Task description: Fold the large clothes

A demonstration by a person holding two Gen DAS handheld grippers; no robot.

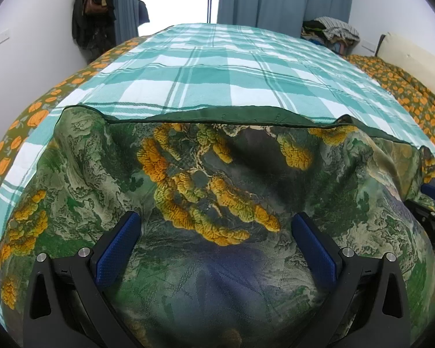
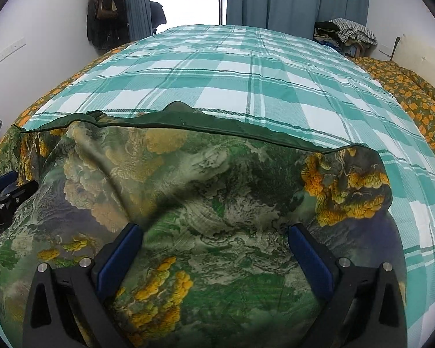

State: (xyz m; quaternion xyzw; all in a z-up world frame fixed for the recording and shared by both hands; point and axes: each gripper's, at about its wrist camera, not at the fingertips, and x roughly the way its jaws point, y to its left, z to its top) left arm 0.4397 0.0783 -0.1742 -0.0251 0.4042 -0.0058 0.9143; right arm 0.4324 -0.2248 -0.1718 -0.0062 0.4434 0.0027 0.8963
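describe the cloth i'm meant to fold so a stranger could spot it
Start at the bed's teal-and-white checked sheet. On its near end lies a silky green cloth printed with orange-yellow flowers, under both open claws. Its dark green hemmed edge and painterly print distinguish it from the orange-flowered olive bedspread.

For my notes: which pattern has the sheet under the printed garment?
Teal-and-white plaid bed sheet, clearest in the right wrist view.

Daylight enters from the far doorway (image 1: 177, 3), blown out to pure white in both views. Room is bright and evenly lit; the checked bedspread (image 1: 217, 66) is sharp, with soft shadows only. Strong fisheye bending: bed edges curve, black vignette fills the corners. Near printed cloth (image 2: 217, 203) is slightly soft, blurred low in the right wrist view. No glare elsewhere.
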